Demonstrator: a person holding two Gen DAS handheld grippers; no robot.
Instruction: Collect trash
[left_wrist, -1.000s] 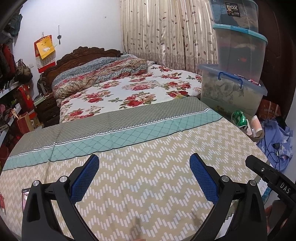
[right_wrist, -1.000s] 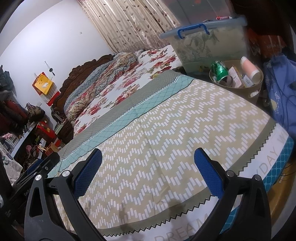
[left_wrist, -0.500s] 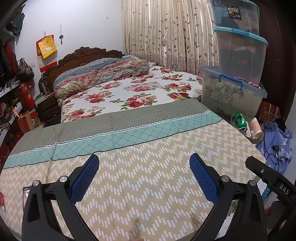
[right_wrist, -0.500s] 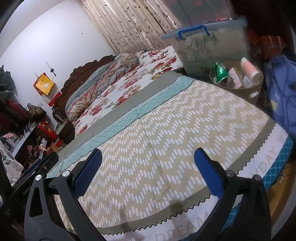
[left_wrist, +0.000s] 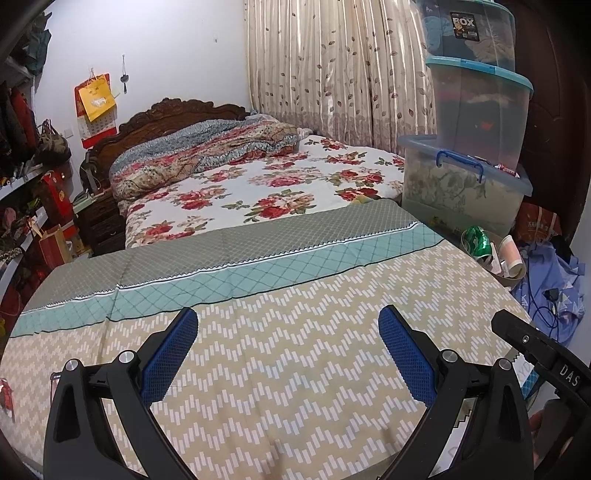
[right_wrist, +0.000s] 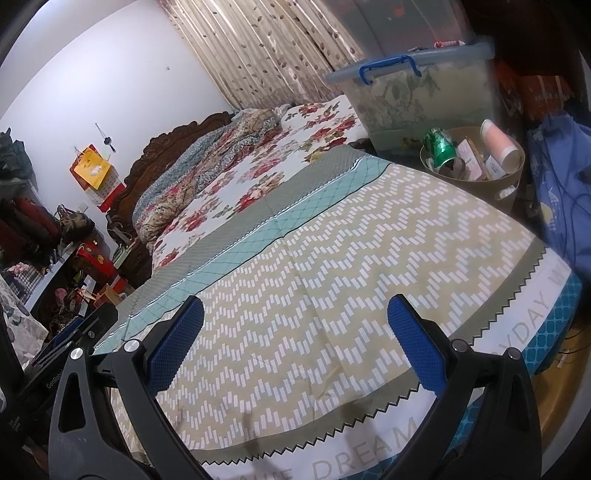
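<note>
Both the left gripper (left_wrist: 288, 347) and the right gripper (right_wrist: 295, 338) hover wide open and empty over the patterned bed cover (right_wrist: 332, 277). The trash sits in a tan bin (right_wrist: 513, 184) beside the bed's far corner. The crushed green can (right_wrist: 439, 146) looks light, thin and slippery, so pinching across its dented middle seems safest.
</note>
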